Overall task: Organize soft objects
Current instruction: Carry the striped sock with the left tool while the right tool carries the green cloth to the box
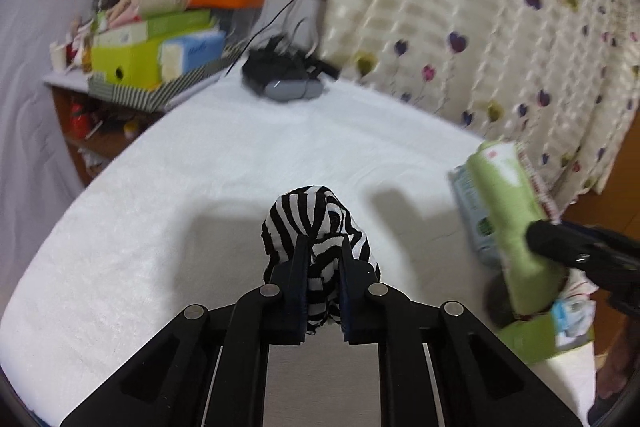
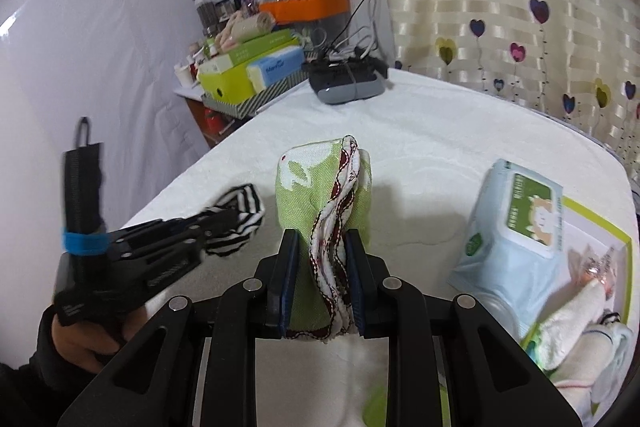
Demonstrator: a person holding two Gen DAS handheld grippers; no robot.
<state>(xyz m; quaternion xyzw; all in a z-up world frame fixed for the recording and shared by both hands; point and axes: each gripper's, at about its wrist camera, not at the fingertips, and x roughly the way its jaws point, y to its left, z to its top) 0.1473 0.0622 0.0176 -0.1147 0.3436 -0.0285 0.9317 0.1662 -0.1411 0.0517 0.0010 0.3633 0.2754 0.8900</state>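
Note:
My left gripper [image 1: 323,247] is shut on a black-and-white striped cloth [image 1: 316,223], held above the white table [image 1: 200,187]. It also shows in the right wrist view [image 2: 224,223] at the left, with the striped cloth [image 2: 240,211] in it. My right gripper [image 2: 322,239] is shut on a rolled green cloth with a red-and-white trim [image 2: 320,195]. In the left wrist view that green cloth [image 1: 516,223] is at the right, over a green box [image 1: 536,339].
A light blue wet-wipes pack [image 2: 508,239] leans in the green-edged box [image 2: 592,219] with other soft items [image 2: 580,339]. A dark grey device with cables [image 2: 348,79] lies at the table's far end. A cluttered shelf [image 2: 248,67] stands far left; a curtain [image 2: 520,7] hangs behind.

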